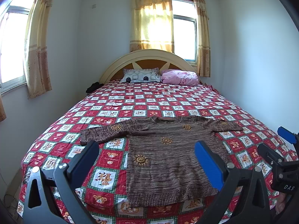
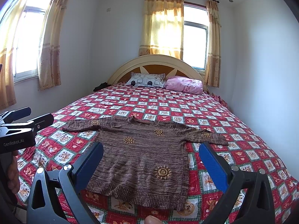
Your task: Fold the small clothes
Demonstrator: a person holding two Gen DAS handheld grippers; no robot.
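Observation:
A small brown knitted sweater [image 1: 164, 160] with yellow sun patches lies flat, face up, on the bed, both sleeves spread sideways and its hem toward me. My left gripper [image 1: 147, 149] hovers open above the sweater's lower left side, nothing between its blue pads. In the right wrist view the same sweater [image 2: 142, 160] lies spread out, and my right gripper [image 2: 151, 153] hangs open over its lower half, also holding nothing. The right gripper [image 1: 284, 149] shows at the right edge of the left wrist view; the left gripper [image 2: 24, 119] shows at the left edge of the right one.
The bed carries a red and white checked teddy-bear cover [image 1: 149, 104]. Two pillows, one patterned [image 1: 142, 75] and one pink [image 1: 180, 77], lean at the curved headboard. Walls stand close on the right. Curtained windows lie behind and left. A hand [image 2: 13, 171] grips the left tool.

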